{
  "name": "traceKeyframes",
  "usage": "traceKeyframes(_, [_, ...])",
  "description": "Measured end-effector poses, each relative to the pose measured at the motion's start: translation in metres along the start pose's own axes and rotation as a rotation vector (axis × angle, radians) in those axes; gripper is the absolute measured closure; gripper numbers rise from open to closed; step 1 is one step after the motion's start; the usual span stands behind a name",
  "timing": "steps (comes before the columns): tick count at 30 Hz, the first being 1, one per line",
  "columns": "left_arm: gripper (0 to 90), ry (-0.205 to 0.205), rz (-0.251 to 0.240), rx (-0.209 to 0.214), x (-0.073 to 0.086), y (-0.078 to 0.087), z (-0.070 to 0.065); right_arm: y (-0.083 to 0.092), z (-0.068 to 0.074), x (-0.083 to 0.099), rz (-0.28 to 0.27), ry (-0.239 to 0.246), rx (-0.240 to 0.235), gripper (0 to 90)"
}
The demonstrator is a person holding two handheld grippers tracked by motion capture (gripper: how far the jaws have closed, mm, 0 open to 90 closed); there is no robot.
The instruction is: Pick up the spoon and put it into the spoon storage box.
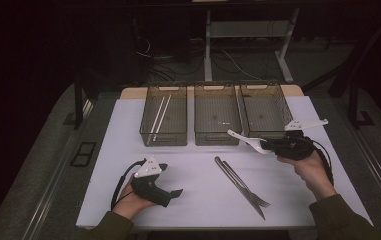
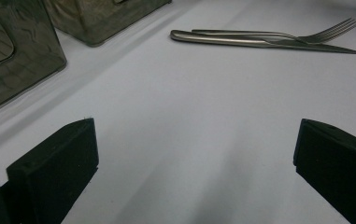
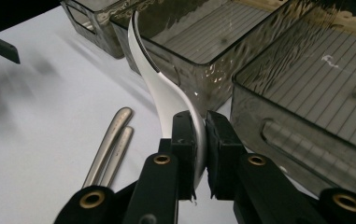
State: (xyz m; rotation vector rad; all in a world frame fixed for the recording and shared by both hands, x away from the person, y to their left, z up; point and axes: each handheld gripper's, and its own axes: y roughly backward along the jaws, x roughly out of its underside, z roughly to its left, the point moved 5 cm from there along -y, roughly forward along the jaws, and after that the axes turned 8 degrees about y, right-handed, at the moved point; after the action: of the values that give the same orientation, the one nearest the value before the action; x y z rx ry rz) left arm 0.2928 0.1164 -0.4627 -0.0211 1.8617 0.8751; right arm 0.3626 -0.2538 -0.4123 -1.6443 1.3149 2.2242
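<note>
Right tool [image 3: 200,135] was clamped on a white spoon [image 3: 166,93], held above the surface [image 1: 198,190] just in front of the middle bin [image 1: 216,114] and right bin [image 1: 265,107]. Left tool [image 2: 194,154] sat wide open, holding nothing. Fork [image 1: 245,186] and knife [image 1: 238,184] lay together on the surface.
</note>
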Motion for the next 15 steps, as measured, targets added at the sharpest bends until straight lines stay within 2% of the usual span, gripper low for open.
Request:
traceKeyframes(7, [0.0,-0.002,0.008,0.002,0.001,-0.001,0.000,-0.005,-0.002,-0.011,-0.017,-0.003,0.023,82.3])
traceKeyframes(15, [0.0,-0.003,0.003,0.003,0.000,0.000,-0.001,-0.016,-0.004,-0.030,-0.014,0.026,0.054,82.3])
